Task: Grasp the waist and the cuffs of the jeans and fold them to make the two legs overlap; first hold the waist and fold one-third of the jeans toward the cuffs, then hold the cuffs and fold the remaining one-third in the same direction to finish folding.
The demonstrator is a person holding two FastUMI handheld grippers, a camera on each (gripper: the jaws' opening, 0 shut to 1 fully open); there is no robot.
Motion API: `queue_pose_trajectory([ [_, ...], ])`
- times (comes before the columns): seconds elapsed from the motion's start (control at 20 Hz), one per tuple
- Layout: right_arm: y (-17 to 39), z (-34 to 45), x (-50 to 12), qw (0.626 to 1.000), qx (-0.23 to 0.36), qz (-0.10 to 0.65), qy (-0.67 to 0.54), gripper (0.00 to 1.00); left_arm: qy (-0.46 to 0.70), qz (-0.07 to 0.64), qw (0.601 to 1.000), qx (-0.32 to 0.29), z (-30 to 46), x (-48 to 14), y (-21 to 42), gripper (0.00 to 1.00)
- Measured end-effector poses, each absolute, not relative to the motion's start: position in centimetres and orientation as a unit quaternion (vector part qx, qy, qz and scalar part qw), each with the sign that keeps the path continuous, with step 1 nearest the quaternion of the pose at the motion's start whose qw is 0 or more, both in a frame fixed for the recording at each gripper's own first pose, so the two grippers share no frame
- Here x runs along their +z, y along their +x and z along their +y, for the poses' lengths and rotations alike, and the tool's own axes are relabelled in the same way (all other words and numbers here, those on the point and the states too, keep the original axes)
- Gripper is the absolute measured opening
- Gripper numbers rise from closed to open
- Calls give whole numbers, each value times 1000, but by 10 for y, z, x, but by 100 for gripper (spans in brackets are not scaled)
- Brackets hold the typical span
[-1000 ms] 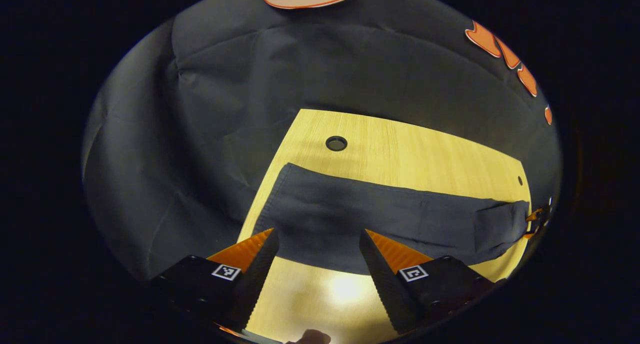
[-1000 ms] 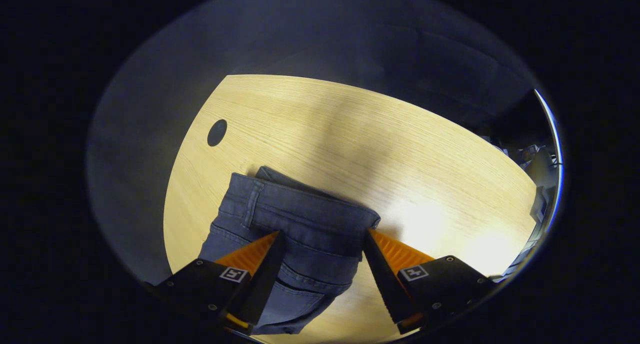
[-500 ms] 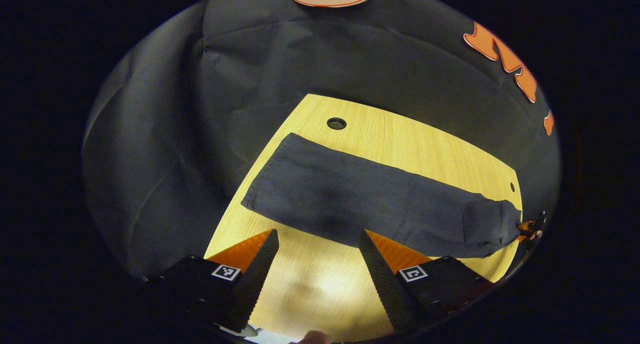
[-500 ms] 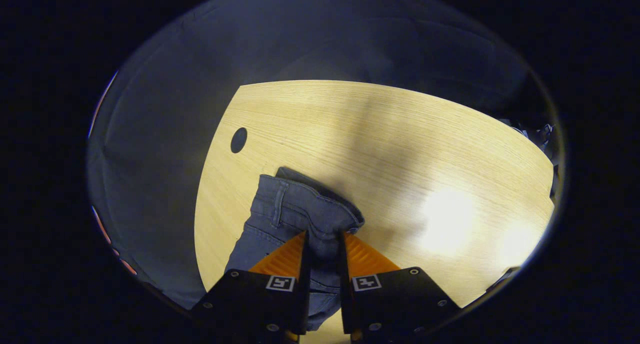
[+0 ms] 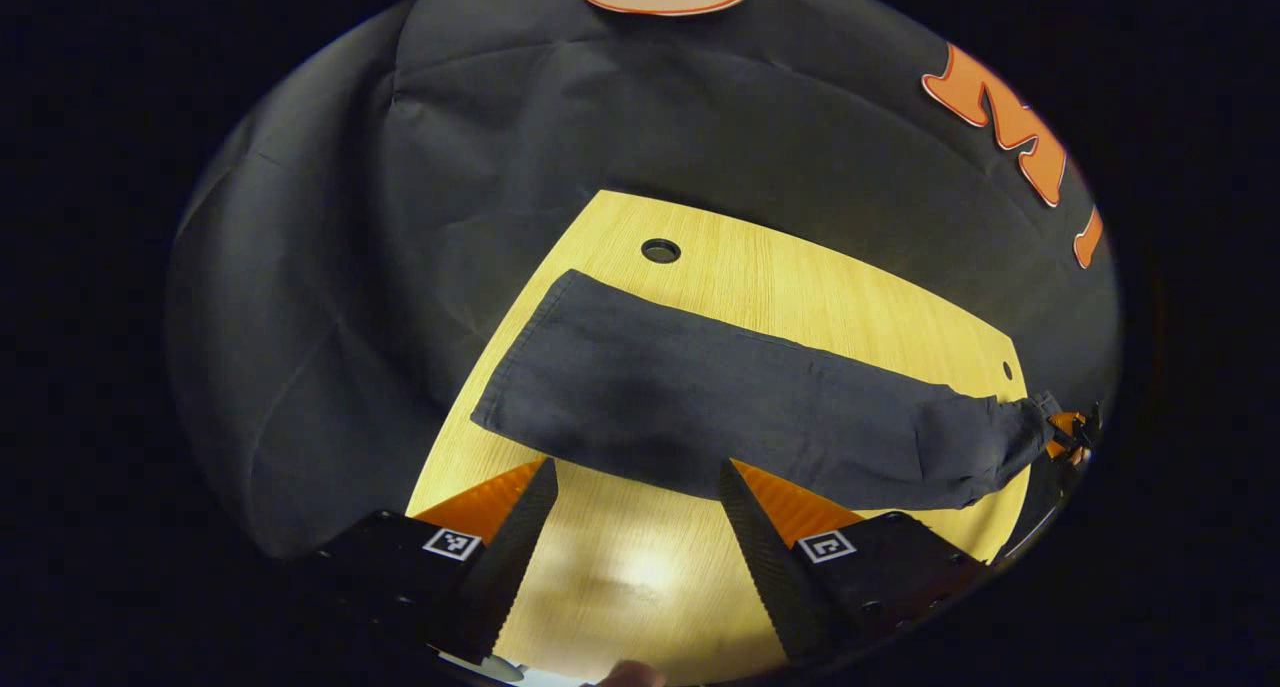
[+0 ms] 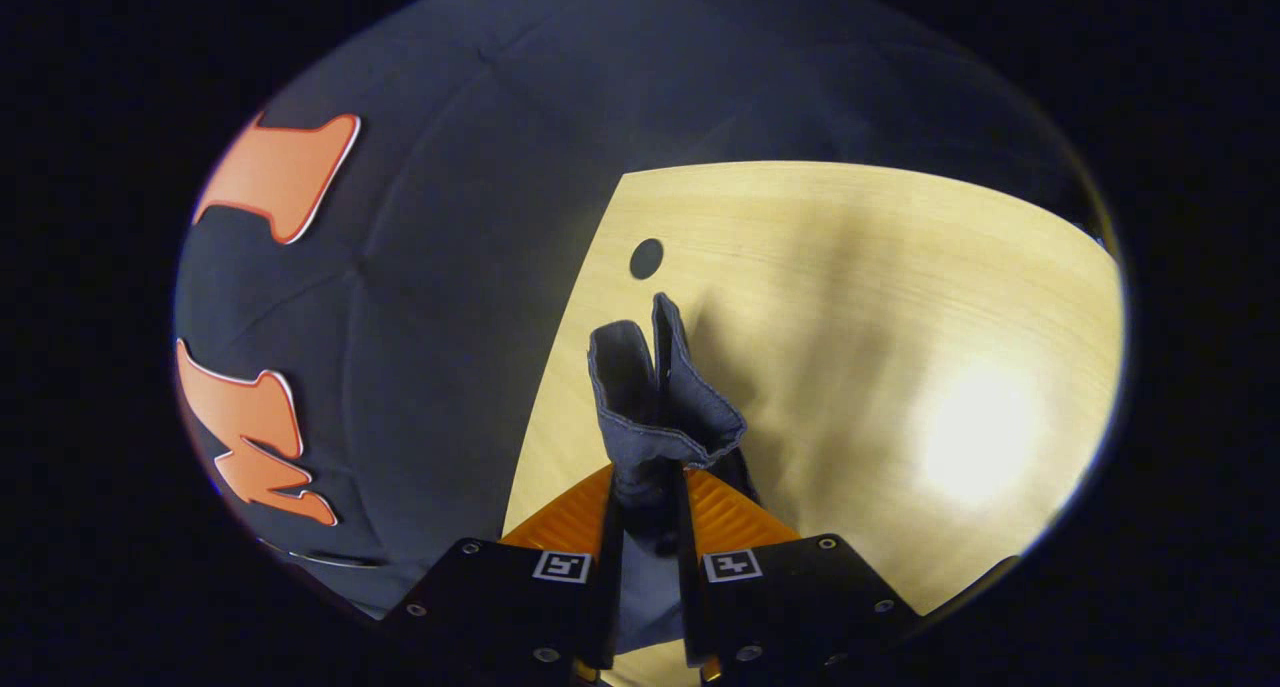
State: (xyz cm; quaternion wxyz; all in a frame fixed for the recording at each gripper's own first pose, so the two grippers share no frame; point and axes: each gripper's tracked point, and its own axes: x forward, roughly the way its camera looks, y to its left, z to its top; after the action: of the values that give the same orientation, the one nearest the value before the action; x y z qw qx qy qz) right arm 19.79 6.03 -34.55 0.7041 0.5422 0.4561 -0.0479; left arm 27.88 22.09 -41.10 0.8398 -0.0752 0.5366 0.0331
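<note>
Denim sits pinched in the right gripper (image 6: 648,512): in the right gripper view both fingers are pressed together on the waist (image 6: 660,407), which stands bunched and raised off the wooden table (image 6: 900,297) just ahead at 12 o'clock. Beyond it, toward 12 o'clock, a dark round grommet hole (image 6: 646,258) marks the tabletop.

From the left gripper view, the left gripper (image 5: 637,517) hangs with its fingers spread and nothing between them, above bare wood at 6 o'clock. Just past its tips the jeans (image 5: 700,407) stretch as one long dark band from 9 o'clock to 3 o'clock, apparently with the two legs already overlapped. The cuffs (image 5: 525,362) lie flat at the 9 o'clock end; at the far 3 o'clock end the cloth gathers where the other gripper holds it. Another grommet hole (image 5: 660,251) lies farther off at 12 o'clock, then the booth's black cloth wall (image 5: 400,267).

By my reading, the leg overlap is done and the first third-fold has only begun: waist gripped and lifted, not yet carried toward the cuffs. The cuff fold is still entirely ahead.
</note>
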Motion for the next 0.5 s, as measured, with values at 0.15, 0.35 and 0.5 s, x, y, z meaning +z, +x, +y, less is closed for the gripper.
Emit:
queue_pose_trajectory([
  [0.15, 194, 90, -329, 703, -23, 453, 548, 27, -87, 537, 839, 26, 220, -407, 277, 99],
  [0.35, 177, 138, -315, 698, 20, 467, 543, 27, -88, 539, 838, 23, 219, -408, 276, 99],
  [0.5, 160, 188, -313, 690, 56, 492, 529, 27, -93, 539, 837, 22, 219, -408, 273, 98],
])
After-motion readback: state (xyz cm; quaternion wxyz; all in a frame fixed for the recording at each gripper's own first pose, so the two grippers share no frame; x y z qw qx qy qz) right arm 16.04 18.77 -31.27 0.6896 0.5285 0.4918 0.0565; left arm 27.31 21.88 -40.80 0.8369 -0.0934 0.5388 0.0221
